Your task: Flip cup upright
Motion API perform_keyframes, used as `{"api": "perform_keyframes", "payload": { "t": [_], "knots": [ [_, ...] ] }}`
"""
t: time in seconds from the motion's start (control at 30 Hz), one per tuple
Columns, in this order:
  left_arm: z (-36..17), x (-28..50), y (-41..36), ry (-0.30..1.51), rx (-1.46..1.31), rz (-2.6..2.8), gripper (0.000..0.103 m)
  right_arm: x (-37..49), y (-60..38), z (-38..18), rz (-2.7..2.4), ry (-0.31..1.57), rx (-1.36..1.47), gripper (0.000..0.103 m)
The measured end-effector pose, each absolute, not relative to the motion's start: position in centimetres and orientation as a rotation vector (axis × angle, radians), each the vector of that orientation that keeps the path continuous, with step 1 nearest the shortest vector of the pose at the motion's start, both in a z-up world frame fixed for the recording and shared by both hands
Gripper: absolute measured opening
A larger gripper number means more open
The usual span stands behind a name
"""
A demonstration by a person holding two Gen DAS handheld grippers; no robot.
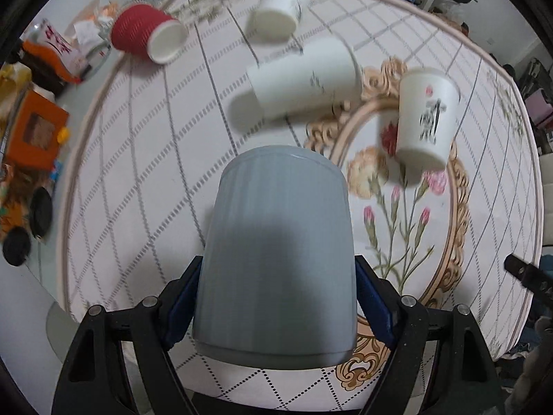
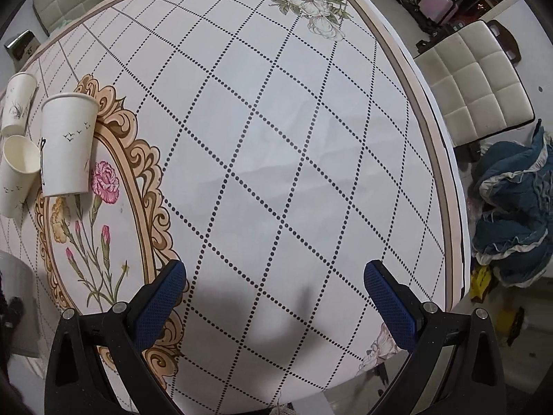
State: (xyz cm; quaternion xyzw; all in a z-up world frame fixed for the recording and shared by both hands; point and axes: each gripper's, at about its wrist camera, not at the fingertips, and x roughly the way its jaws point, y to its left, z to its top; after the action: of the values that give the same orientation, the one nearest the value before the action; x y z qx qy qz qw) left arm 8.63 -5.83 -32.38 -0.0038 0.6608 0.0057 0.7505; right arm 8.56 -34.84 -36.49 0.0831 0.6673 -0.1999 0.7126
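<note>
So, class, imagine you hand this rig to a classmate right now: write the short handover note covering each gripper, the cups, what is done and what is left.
Left gripper: jaws shut on the grey cup, gripped by its sides; which end is up is unclear from this view.
Right gripper: jaws open, holding nothing, above the tablecloth.
Other cups: the red cup and one white cup lie on their sides; two more white cups are nearby, blurred.
Done: grey cup grasped.
Left: set it upright on the table, release.

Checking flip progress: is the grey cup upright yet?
Cannot tell. The grey cup is clamped between the left gripper fingers; neither rim nor base shows clearly.
</note>
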Motion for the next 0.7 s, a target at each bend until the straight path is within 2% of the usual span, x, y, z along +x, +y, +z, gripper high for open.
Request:
{"api": "perform_keyframes", "payload": {
  "t": [0.13,0.43,0.67,0.7],
  "knots": [
    [-32.7,7.8,-6.9,1.421,0.047,-0.011,0.081,8.0,-34.1,-36.5,-0.458,1.477,0.169,0.103],
    [-34.7,6.6,-6.8,1.503,0.045,-0.088,0.082,7.3,-33.1,-35.3,-0.468,1.455,0.175,0.103],
    [-35.5,5.4,-7.6,1.534,0.097,-0.113,0.092,7.2,-33.2,-34.8,-0.480,1.446,0.187,0.103],
    [-35.6,5.2,-7.6,1.538,0.099,-0.117,0.096,7.1,-33.3,-34.8,-0.481,1.447,0.189,0.103]
  ]
}}
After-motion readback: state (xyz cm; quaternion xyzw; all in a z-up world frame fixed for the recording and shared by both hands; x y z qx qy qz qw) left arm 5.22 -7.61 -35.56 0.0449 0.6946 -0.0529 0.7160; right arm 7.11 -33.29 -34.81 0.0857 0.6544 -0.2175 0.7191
